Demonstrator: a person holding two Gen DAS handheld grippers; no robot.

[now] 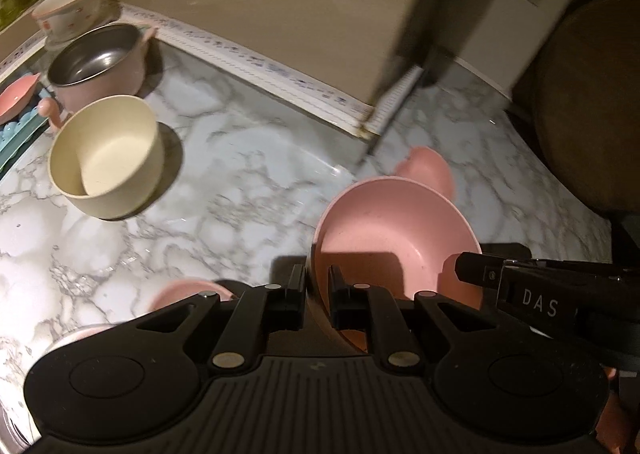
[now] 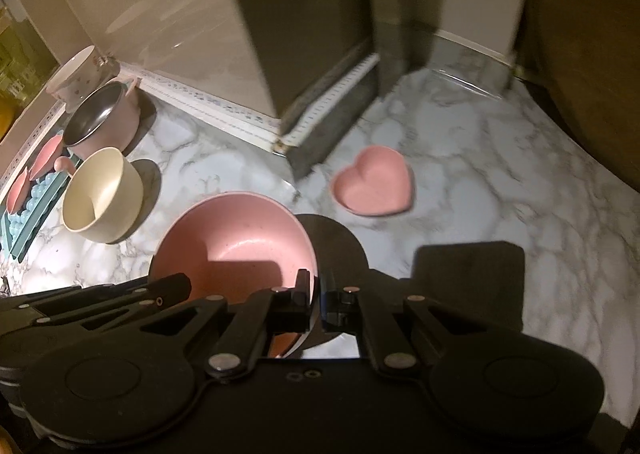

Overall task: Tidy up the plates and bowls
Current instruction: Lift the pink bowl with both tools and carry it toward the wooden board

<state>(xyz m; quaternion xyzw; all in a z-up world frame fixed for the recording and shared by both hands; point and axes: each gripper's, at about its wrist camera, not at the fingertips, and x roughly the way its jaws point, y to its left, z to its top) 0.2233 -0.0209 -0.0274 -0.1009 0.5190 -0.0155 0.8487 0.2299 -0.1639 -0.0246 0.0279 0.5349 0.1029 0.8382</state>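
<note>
Far left by the wall sit a steel-lined pot [image 1: 98, 61] and a matte cream bowl [image 1: 106, 155], mouths up. Centre stage, the round pink bowl [image 2: 234, 242] tips its smooth opening away, left gripper [image 1: 317, 286] pinching its left rim, right gripper [image 2: 319, 292] clamped on the right rim. Rightward, a heart-shaped pink dish [image 2: 374, 181] lies flat on open marble counter [image 2: 500, 189], point aimed left.

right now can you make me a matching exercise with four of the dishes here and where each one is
Things:
1. round pink plastic bowl
2. pink heart-shaped dish
3. cream cylindrical bowl
4. steel-lined pink pot

Places:
a. alone on the marble, right of the others
b. gripped at its rim from both sides
c. just in front of the pot
d. beside the white floral bowl

Pairs: 1-b, 2-a, 3-c, 4-d
</note>
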